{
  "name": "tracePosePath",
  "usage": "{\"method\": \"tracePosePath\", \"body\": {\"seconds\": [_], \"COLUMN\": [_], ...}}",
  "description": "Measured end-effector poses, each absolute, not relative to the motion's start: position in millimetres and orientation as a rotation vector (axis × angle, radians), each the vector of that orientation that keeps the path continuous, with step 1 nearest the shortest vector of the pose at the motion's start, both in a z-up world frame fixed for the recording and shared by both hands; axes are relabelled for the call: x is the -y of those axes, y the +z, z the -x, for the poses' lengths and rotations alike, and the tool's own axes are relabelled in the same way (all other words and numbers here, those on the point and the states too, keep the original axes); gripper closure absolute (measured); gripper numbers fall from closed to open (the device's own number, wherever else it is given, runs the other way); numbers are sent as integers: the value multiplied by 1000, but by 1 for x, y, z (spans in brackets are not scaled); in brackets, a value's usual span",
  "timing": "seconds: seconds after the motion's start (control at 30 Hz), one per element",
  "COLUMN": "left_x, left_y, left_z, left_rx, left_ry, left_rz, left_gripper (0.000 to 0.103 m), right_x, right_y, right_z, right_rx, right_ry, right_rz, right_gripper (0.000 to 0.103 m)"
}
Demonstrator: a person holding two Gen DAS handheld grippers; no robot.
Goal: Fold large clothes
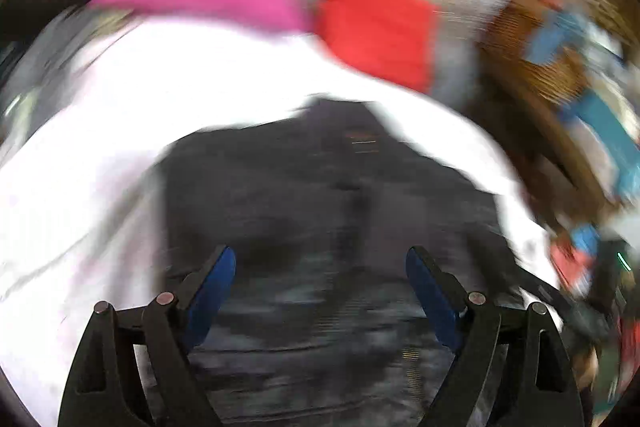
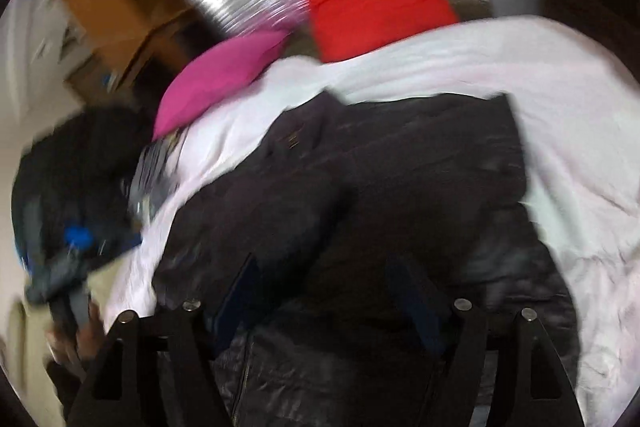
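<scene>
Jacket [image 2: 360,211] – big and dark – lies spread on the white sheet [image 2: 520,67] so it can be folded; left gripper [image 1: 320,267] and right gripper [image 2: 328,291] hang wide above it, holding nothing

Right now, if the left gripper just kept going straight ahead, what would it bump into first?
Most likely the dark jacket: the open left gripper points straight at it, spread on the white sheet. The blur hides how far off it is.

Your left gripper [image 1: 320,279]: jaws spread wide, blue pads [image 1: 212,291] apart, nothing between. Your right gripper [image 2: 326,291]: jaws parted too, pointing down, frame blurred.
</scene>
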State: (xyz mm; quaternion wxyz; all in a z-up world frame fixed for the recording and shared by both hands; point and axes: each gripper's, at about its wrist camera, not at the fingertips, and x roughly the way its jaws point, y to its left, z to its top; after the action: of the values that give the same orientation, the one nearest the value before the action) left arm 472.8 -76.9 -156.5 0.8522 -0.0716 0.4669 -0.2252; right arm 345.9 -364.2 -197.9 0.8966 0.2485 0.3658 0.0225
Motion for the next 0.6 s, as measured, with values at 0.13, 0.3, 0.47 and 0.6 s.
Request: {"method": "tracePosePath", "body": {"seconds": [0.13, 0.3, 0.47, 0.6], "left_x": [59, 73, 81, 84], "left_y": [-196, -221, -227, -229], "left_z": [-492, -488, -485, -485], "left_rx": [-1105, -1137, -1122, -1125], "left_ry": [-302, -292, -288, -291], "left_rz": [129, 38, -42, -34], "left_gripper": [17, 17, 17, 17], "right_x": [304, 253, 281, 354], "right_y": [-189, -199, -201, -212], "right_z": [-357, -379, -389, -378], "right_rx": [-763, -762, -733, -783], "right_ry": [73, -147, -247, -261], "right_rz": [-291, 44, -52, -463], "right_gripper": [24, 24, 24, 24]}}
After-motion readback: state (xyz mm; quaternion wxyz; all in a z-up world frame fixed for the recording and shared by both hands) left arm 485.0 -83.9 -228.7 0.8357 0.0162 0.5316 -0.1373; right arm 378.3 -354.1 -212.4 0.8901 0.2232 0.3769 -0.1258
